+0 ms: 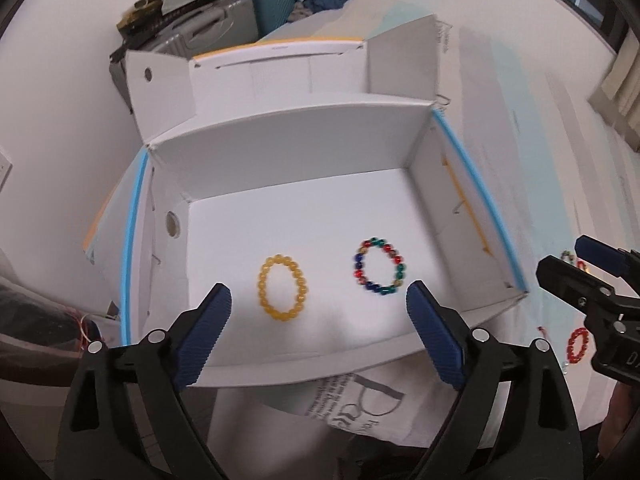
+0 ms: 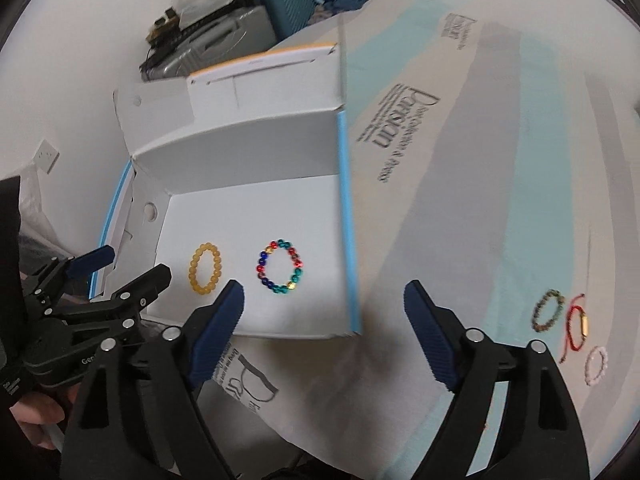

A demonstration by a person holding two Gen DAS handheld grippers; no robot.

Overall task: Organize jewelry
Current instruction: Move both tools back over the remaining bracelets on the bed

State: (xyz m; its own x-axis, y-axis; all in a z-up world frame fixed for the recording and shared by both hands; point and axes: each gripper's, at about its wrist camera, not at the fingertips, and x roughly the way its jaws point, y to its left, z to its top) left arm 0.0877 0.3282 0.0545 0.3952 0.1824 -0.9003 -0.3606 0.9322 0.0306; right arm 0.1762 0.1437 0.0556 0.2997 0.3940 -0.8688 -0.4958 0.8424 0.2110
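An open white box (image 1: pixel 280 148) (image 2: pixel 240 148) holds a yellow bead bracelet (image 1: pixel 283 288) (image 2: pixel 205 268) and a multicoloured bead bracelet (image 1: pixel 379 267) (image 2: pixel 281 267), lying apart on its floor. My left gripper (image 1: pixel 319 316) is open and empty above the box's near edge; it also shows at the left of the right wrist view (image 2: pixel 120 264). My right gripper (image 2: pixel 324 308) is open and empty, just right of the box's front corner. On the sheet to the right lie a dull green-brown bracelet (image 2: pixel 549 309), a red cord bracelet (image 2: pixel 576 326), a pale pink bracelet (image 2: pixel 596 365) and a red bead bracelet (image 1: pixel 579 345).
The box sits on a pale printed sheet (image 2: pixel 460 200) over the table. Grey and teal suitcases (image 1: pixel 240 12) and clutter stand behind against the white wall. The box's lid flaps (image 1: pixel 400 64) stand up at the back.
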